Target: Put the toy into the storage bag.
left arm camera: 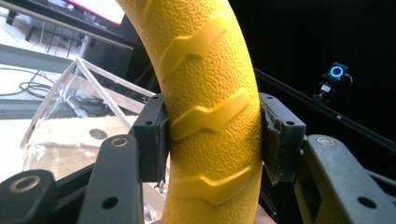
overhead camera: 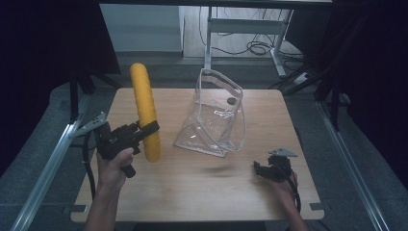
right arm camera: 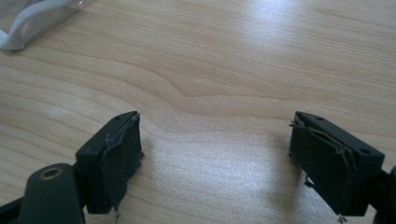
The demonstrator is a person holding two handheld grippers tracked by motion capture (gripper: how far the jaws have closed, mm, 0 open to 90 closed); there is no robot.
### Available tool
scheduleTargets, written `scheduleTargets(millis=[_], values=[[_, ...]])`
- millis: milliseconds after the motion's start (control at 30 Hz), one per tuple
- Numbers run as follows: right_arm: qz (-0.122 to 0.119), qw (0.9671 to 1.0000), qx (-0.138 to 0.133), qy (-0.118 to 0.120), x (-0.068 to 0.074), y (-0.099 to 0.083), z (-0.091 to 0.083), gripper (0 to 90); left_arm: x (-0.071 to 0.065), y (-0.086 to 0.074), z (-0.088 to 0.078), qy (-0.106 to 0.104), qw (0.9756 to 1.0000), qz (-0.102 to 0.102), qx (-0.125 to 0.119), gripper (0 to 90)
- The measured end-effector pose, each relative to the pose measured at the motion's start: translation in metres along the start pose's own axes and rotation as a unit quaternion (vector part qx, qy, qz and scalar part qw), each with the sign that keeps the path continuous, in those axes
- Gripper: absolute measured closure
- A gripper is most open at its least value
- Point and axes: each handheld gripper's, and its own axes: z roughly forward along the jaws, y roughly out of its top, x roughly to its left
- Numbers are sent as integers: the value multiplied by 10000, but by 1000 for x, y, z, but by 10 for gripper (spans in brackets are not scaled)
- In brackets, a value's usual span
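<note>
I can read no brand, label or writing on anything here. My left gripper [overhead camera: 150, 129] is clamped on a yellow curved foam-like bar [overhead camera: 144, 108], and I hold it above the left part of the wooden worktop [overhead camera: 202, 187], standing nearly upright with its top end above the far edge. In the left gripper view the bar [left arm camera: 210, 112] sits squarely between both black pads, which press on its sides; its skin is finely pebbled, with raised zigzag chevron ridges running across it, and it bends gently along its length.

Near the middle of the worktop stands a clear plastic pouch [overhead camera: 216, 115], soft and glossy, with a pale rim, its mouth gaping upward and its base spread flat. A small dark round spot shows on its upper wall; I cannot tell whether anything lies inside. The pouch stands just to the right of the bar and apart from it.

My right gripper [overhead camera: 262, 169] rests low at the near right of the worktop, its jaws wide apart with bare wood grain between the worn black pads [right arm camera: 119, 158].
</note>
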Motion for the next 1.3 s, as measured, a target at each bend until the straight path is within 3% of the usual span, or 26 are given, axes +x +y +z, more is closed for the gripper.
scheduleTargets(millis=[367,600,1300], values=[[4,10000,-8,-19,0,0,0,169,-4,2,15,68,9998,62,-160,501],[7,10000,-16,-18,0,0,1,169,-11,2,26,260,9989,266,-294,501],[-8,10000,-10,-36,0,0,1,169,-26,17,58,37,9983,285,-503,500]])
